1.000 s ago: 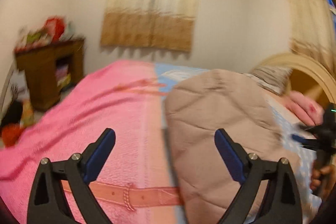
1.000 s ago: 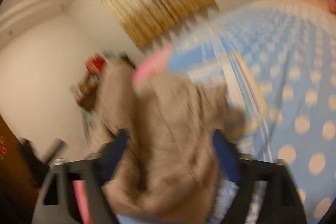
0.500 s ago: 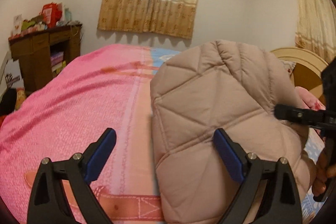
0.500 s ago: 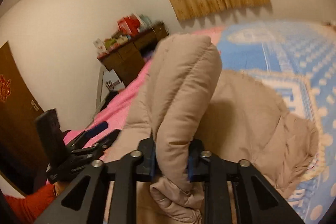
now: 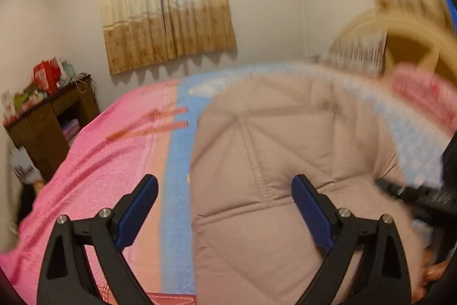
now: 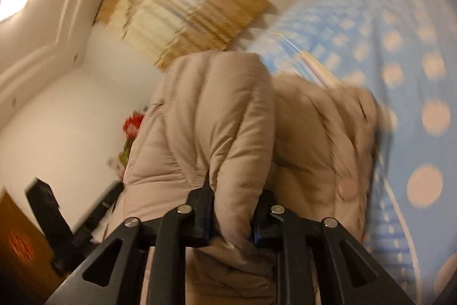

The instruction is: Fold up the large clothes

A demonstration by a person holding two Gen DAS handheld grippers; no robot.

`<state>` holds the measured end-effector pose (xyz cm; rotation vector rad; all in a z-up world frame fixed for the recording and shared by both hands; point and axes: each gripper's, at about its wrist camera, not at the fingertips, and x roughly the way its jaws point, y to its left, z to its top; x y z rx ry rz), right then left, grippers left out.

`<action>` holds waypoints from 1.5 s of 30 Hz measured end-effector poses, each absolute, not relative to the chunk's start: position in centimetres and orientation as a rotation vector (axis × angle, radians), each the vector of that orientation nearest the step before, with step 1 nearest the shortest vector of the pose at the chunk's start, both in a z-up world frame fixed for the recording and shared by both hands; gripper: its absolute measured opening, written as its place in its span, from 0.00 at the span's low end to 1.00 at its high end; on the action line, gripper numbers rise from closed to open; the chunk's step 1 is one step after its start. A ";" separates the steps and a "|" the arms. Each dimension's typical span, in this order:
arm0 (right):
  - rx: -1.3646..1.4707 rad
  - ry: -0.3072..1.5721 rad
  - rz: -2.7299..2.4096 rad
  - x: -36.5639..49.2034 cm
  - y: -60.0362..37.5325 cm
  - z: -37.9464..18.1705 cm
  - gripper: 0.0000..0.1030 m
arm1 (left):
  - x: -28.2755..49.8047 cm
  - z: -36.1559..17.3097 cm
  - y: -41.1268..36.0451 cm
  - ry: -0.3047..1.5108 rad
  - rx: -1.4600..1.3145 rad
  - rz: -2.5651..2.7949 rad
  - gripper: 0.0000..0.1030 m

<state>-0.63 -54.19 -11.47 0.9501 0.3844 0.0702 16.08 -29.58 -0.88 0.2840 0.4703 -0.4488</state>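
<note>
Jacket fold [image 6: 217,116] stands upright from right gripper [image 6: 232,219].

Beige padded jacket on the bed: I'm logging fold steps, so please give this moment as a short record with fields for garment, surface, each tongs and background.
garment: beige padded jacket, quilted, lying bunched on the bed
surface: pink blanket beside a blue dotted cover
right tongs: shut on a thick fold of the jacket, which stands up between the pads; jaws have just been closing
left tongs: open, nothing between them, over the jacket's edge
background: tan curtain, brown wooden cabinet
</note>
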 end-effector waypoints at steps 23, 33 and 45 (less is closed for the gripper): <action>0.209 0.545 -0.049 8.0 -45.0 2.7 0.37 | 17.9 -5.8 -27.5 0.517 0.230 -0.387 1.00; 0.343 0.689 -0.130 16.3 -48.8 -6.1 0.37 | 20.1 -6.5 -25.6 0.628 0.039 -0.521 1.00; 0.342 0.741 -0.190 15.7 -49.1 -5.5 0.43 | 19.0 -6.3 -26.4 0.640 0.087 -0.504 1.00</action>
